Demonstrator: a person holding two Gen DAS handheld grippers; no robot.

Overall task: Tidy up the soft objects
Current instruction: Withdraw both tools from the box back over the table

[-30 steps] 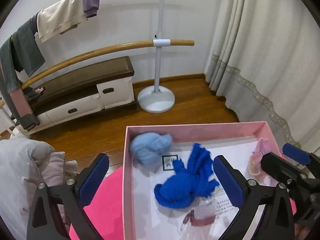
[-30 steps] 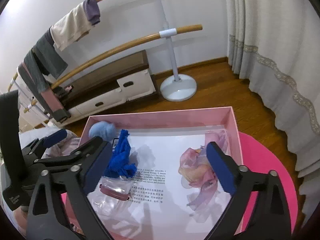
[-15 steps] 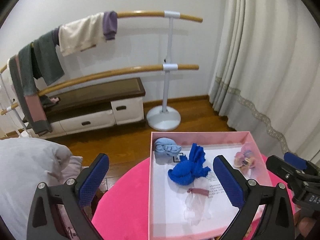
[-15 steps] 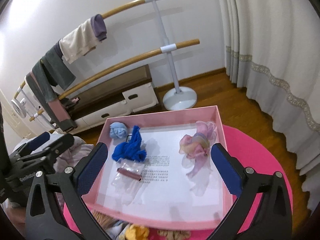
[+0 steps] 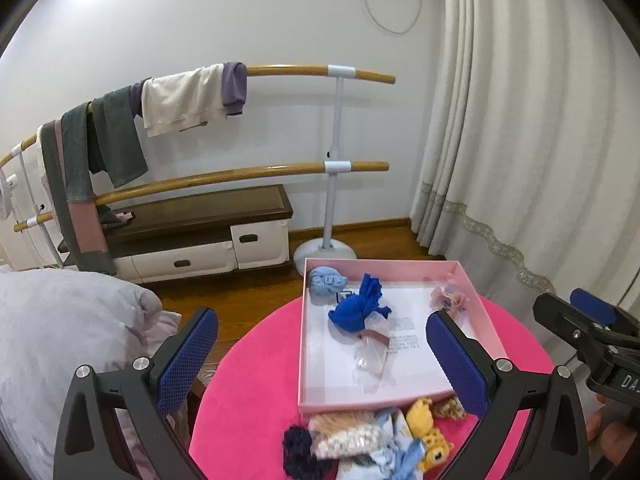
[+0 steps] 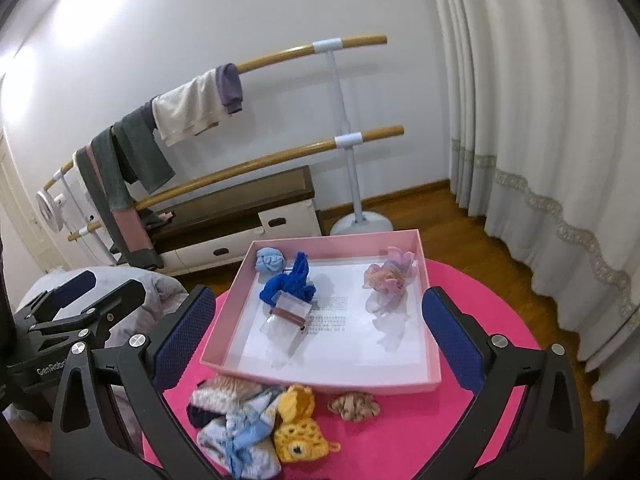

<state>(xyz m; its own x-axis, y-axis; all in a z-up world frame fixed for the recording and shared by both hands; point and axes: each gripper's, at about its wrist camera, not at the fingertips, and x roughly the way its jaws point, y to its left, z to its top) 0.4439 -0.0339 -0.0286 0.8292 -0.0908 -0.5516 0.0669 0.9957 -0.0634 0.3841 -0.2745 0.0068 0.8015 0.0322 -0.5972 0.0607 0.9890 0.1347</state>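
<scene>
A pink box [image 6: 434, 328] [image 5: 486, 312] sits on a round pink table [image 6: 472, 420] [image 5: 248, 400]. Inside lie a light blue bundle [image 6: 270, 261] [image 5: 326, 282], a dark blue sock [image 6: 290, 284] [image 5: 358, 310], a clear pouch [image 6: 286, 316] [image 5: 370, 352] and a pastel scrunchie [image 6: 388, 280] [image 5: 450, 300]. In front of the box is a pile of soft things: a yellow knit toy [image 6: 298, 424] [image 5: 430, 432], blue fabric [image 6: 240, 444], a tan scrunchie [image 6: 354, 406] and a dark scrunchie [image 5: 298, 454]. My left gripper [image 5: 324, 360] and right gripper [image 6: 316, 336] are both open and empty, above the table.
A wooden double-bar rack [image 5: 332, 168] with hanging clothes [image 5: 180, 100] stands at the wall over a low bench with drawers [image 5: 200, 240]. White curtains [image 5: 520, 140] hang at right. Grey bedding [image 5: 60, 340] lies at left. Wooden floor [image 6: 460, 232] surrounds the table.
Both grippers have drawn back and up from the box. The near table edge and the pile of soft things in front of the box have come into view.
</scene>
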